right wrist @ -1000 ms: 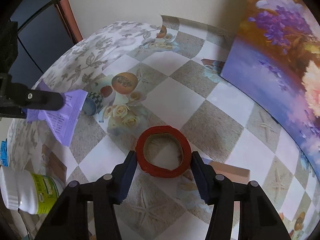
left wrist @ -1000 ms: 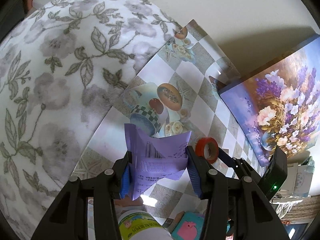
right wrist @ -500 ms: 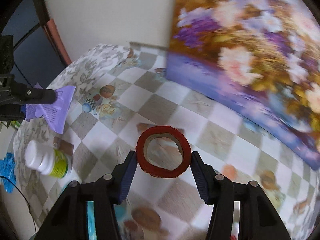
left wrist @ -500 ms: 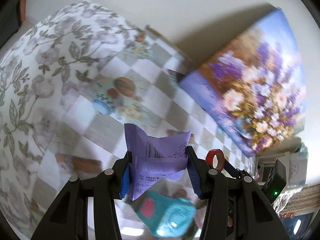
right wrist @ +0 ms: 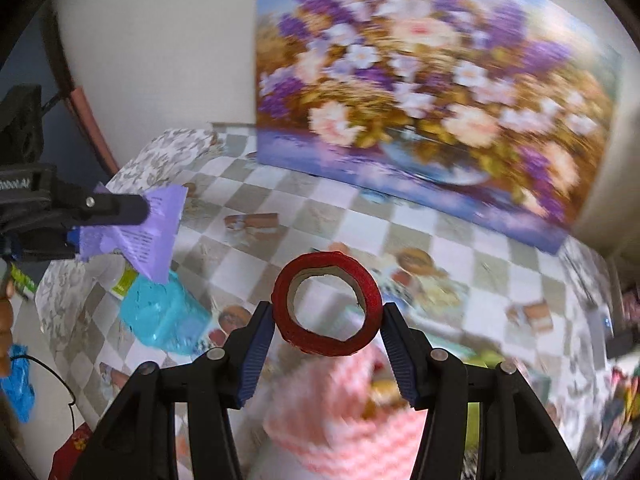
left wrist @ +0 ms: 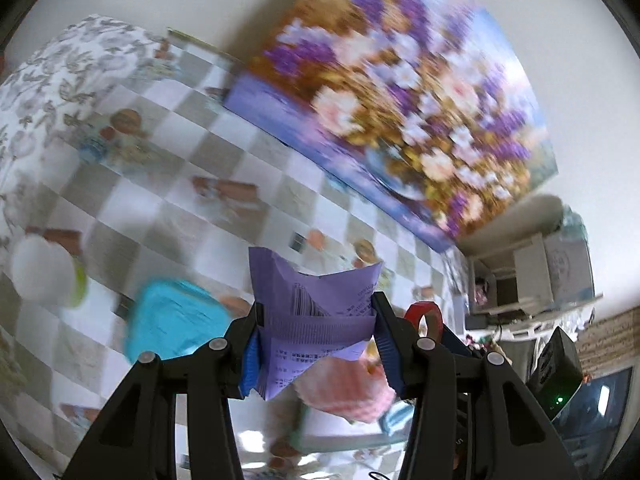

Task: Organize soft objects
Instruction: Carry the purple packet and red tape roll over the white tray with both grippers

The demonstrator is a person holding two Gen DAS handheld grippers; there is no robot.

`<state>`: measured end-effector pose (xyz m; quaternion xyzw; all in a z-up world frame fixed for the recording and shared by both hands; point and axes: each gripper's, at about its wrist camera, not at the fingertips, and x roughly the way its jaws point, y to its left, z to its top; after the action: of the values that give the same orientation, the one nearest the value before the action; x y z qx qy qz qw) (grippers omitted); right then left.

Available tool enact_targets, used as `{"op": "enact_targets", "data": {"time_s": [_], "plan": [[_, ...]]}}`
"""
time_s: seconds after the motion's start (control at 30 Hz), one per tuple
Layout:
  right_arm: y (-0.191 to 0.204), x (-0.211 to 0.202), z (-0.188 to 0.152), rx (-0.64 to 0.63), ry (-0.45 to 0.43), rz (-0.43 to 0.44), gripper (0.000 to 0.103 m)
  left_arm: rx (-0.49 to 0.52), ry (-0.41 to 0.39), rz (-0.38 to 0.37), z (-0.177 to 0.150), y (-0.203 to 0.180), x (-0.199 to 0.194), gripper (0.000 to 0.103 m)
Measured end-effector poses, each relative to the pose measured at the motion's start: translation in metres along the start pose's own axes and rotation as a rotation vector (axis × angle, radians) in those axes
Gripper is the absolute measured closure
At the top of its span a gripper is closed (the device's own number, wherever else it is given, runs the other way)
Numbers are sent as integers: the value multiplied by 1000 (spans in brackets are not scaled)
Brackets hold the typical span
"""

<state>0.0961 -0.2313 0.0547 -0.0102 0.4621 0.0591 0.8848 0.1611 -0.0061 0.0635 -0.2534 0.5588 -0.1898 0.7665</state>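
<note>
Left wrist view: the left tongs (left wrist: 316,330) pinch a crumpled purple printed plastic packet (left wrist: 312,312) above the checkered counter (left wrist: 224,168). Right tongs (right wrist: 327,330) pinch a red tape roll (right wrist: 327,308) over blurred pink-and-white knitted cloth (right wrist: 344,412); a turquoise box (right wrist: 160,316) lies beyond.
</note>
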Motion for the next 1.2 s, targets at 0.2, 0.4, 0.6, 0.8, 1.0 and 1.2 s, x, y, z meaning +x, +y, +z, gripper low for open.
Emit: {"op": "enact_targets", "data": {"time_s": [0.2,0.4,0.6,0.8,1.0,1.2], "plan": [[-39,-32,-40,143,-32,-29,46,59,8,-17,-37,-43,21,52],[-62,-48,-71,209,-51,-80,46,115,18,-7,-73,-69,48,52],[-78,-57,-97,281,-37,-146,46,160,68,-10,-107,-79,78,52],[-93,-64,-128,407,-28,-121,45,223,103,-8,-131,-86,88,52],[-96,-62,-153,478,5,-122,45,257,122,19,-150,-85,92,52],[-94,-61,-169,505,32,-135,45,271,150,19,-166,-84,95,52]]}}
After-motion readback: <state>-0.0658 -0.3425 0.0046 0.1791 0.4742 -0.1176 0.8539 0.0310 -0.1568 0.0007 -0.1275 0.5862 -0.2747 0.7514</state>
